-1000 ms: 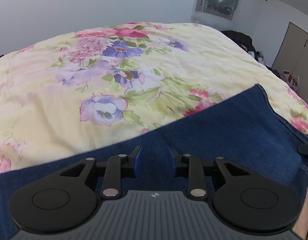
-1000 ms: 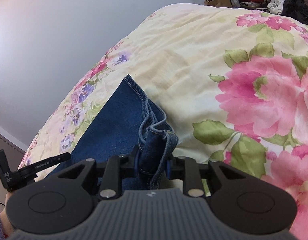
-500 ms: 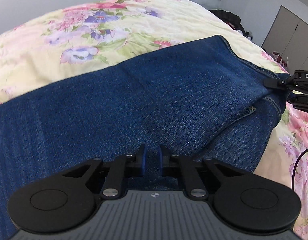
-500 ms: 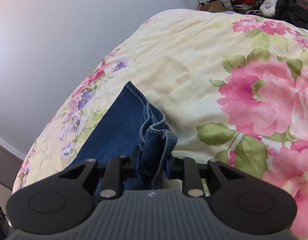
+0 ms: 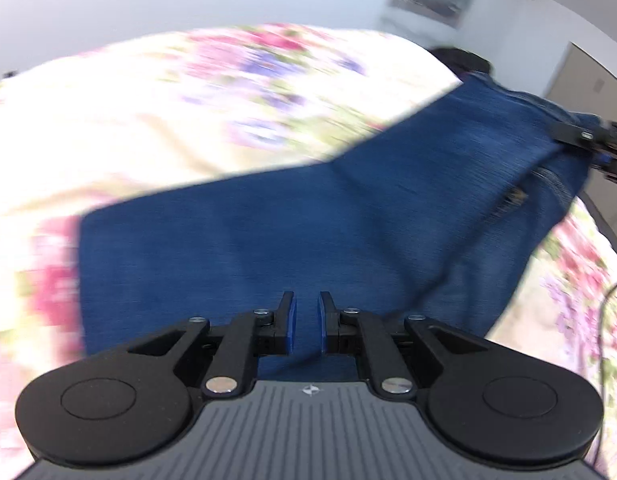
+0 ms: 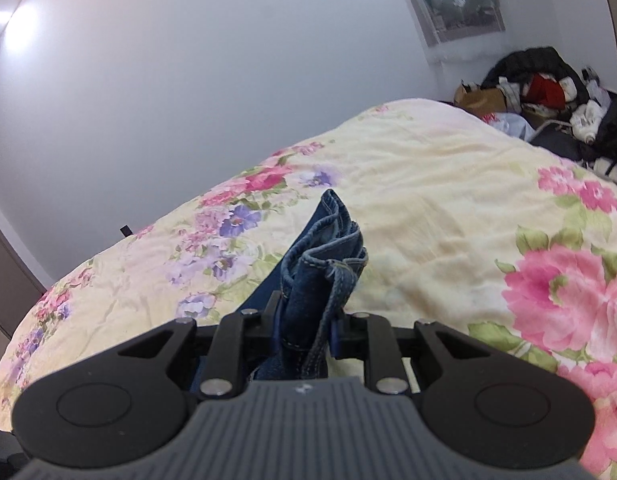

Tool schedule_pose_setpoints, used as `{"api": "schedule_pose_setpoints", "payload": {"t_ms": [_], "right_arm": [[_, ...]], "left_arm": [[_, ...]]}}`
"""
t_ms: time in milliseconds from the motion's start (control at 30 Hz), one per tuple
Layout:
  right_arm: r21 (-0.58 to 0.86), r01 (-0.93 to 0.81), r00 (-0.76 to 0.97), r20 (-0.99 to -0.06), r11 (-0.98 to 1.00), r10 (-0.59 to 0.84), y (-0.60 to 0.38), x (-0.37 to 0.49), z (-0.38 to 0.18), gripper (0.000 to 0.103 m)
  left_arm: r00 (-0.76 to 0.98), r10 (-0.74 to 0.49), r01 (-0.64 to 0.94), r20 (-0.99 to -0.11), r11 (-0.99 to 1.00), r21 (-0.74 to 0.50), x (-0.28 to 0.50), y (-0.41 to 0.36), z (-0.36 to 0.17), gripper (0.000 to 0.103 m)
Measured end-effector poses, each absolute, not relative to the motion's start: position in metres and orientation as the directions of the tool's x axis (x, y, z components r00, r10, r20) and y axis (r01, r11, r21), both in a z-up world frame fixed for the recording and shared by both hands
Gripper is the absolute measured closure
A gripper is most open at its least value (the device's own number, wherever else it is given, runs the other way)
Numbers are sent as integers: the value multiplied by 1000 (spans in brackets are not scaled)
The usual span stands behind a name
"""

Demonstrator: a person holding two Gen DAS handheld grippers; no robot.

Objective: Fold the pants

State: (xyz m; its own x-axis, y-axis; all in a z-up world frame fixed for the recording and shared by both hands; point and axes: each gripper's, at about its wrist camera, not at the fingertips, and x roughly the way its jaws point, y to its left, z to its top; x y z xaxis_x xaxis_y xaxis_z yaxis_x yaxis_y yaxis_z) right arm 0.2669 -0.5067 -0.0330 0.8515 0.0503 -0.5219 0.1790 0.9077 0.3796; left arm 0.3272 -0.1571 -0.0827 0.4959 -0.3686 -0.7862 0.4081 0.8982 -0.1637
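The blue denim pants (image 5: 308,220) stretch in a blurred band across the flowered bedspread (image 5: 128,120), from my left gripper up to the right edge. My left gripper (image 5: 305,320) is shut on a fold of the denim, its blue pads close together with cloth between them. At the far right the right gripper (image 5: 588,140) holds the other end. In the right wrist view the bunched waistband of the pants (image 6: 324,248) stands up from my right gripper (image 6: 304,320), which is shut on it, above the bedspread (image 6: 428,200).
A pile of clothes and bags (image 6: 548,88) lies beyond the bed's far right corner. A grey wall runs behind the bed, with a framed picture (image 6: 448,0) on it. Cupboard doors (image 5: 588,76) stand at the right, and a thin cable (image 5: 604,320) hangs near the bed's right edge.
My left gripper closed on the denim and swung across the bed with it. My right gripper rose and rolled, still holding the waistband, so the pants now hang stretched between both.
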Motion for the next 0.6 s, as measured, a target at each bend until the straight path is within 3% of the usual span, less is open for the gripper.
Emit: {"api": "schedule_pose_setpoints", "payload": {"t_ms": [333,500,600], "right_arm": [[272,-11,866,-478,962,145,-368,282,14,86],[295,-114,815,-519,949,259,-286,298,-10,87],[322,-168,728,-597,932,338,-236,304,-49,87]], "left_arm": [[606,-190,234,-772,971,-55,326,-20,-46,91],[604,-176,163,-778,982,-96,324,26,-57,90],[589,-183,157,-787,981,-111,321,39,-69,90]]}}
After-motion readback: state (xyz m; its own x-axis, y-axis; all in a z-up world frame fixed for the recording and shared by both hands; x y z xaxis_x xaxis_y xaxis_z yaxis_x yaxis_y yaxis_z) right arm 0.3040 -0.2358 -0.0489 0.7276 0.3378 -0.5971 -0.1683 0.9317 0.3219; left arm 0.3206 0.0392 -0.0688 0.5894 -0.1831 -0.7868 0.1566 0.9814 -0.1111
